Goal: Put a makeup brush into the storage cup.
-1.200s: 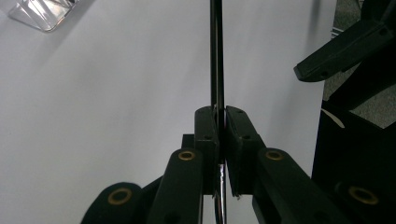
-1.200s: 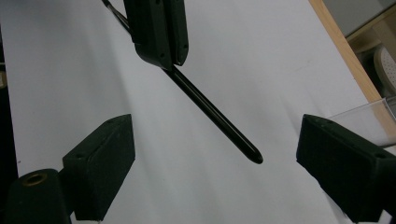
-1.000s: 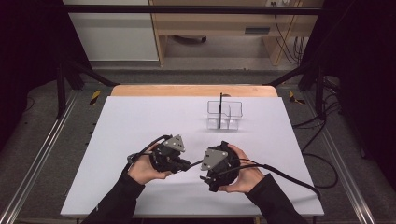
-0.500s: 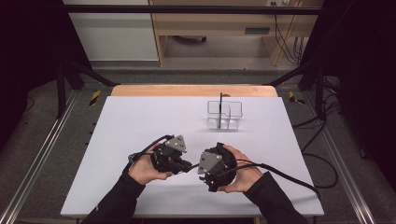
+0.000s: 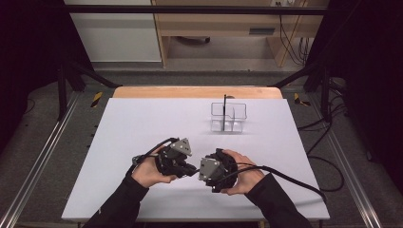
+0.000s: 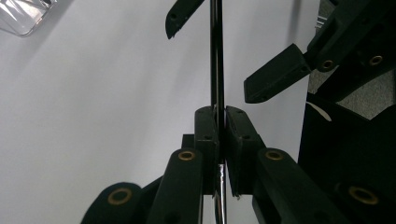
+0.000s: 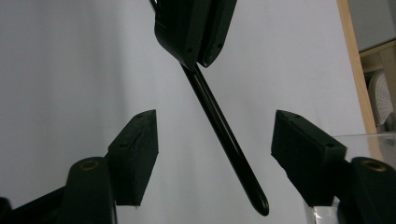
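Clear organizer (image 5: 228, 117) with an upright stick stands well beyond both tools.

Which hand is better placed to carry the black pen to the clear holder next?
Left. Its tongs are shut on the black pen. The right tongs stand open around the pen's free end, not touching. The clear holder stands farther back.
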### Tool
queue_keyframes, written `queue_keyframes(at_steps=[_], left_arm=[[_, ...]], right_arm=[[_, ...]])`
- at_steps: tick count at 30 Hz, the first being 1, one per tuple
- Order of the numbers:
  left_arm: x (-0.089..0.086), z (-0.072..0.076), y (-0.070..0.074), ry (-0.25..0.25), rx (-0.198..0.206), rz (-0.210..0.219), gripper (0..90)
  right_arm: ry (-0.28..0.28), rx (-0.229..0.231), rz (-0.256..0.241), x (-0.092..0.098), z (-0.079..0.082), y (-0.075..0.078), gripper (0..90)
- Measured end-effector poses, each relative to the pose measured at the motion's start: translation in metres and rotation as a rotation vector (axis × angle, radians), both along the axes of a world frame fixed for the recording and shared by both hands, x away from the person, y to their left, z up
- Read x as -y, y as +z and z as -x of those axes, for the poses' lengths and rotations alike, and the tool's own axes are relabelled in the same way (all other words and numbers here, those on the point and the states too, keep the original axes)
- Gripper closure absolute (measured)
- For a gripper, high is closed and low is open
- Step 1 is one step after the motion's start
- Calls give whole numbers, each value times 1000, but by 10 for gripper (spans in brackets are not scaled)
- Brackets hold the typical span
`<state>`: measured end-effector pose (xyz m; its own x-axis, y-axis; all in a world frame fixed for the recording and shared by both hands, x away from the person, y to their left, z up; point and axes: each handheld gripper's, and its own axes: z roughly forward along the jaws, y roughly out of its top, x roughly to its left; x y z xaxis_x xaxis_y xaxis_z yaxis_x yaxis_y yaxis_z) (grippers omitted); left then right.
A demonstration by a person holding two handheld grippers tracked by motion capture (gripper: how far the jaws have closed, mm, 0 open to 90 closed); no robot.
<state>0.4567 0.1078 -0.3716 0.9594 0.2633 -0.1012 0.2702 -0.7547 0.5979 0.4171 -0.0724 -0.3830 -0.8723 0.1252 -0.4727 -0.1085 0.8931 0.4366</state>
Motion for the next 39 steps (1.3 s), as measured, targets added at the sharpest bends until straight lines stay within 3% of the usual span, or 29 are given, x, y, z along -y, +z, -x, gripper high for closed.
queue_keyframes(at_steps=[21, 32, 39], left_arm=[[3, -1, 1, -9, -12, -24, 835], [3, 0, 0, -19, -12, -45, 834], [4, -1, 0, -19, -18, -46, 834]], right_arm=[[65, 61, 69, -4, -2, -6, 597], [97, 63, 86, -6, -2, -8, 762], [108, 51, 108, -7, -3, -11, 794]])
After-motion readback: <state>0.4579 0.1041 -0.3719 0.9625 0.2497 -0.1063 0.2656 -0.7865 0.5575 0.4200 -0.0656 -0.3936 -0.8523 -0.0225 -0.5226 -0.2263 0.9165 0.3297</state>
